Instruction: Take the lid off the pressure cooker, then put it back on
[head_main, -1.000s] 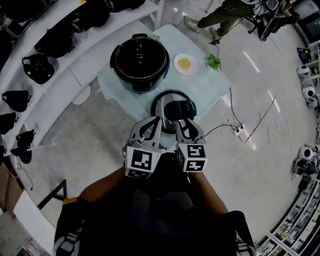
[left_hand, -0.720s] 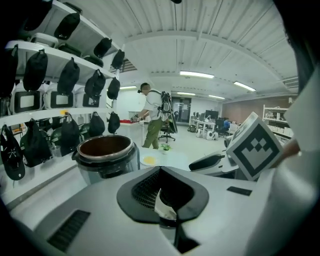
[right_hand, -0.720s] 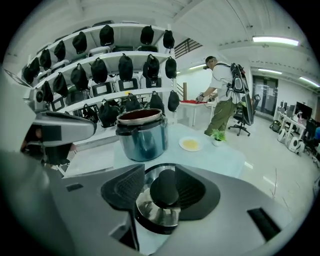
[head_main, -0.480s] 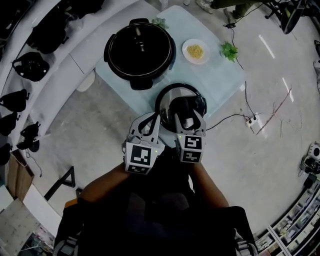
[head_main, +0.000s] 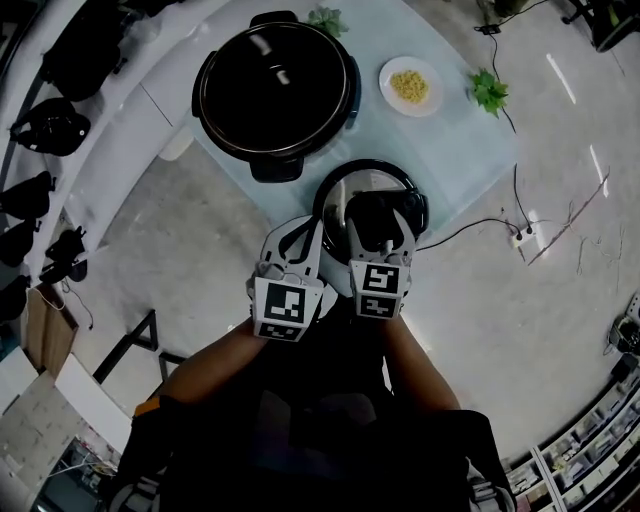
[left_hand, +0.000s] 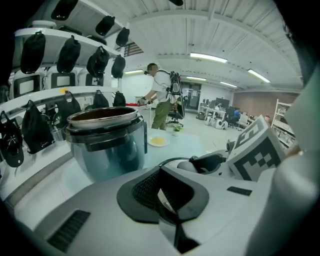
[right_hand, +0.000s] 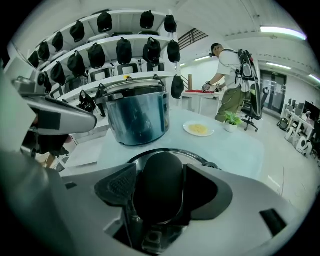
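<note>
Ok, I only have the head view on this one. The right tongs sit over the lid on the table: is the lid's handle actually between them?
Observer: Yes. In the right gripper view the black handle stands between the right tongs. They have just been opening and stand wide on either side of it.
Operator: And the left tongs?
Observer: The left gripper view shows the left tongs closed with nothing in them. The lid lies beyond them, to their right.
Operator: Anyone nearby?
Observer: A person wearing a backpack stands beyond the table, bent forward.
</note>
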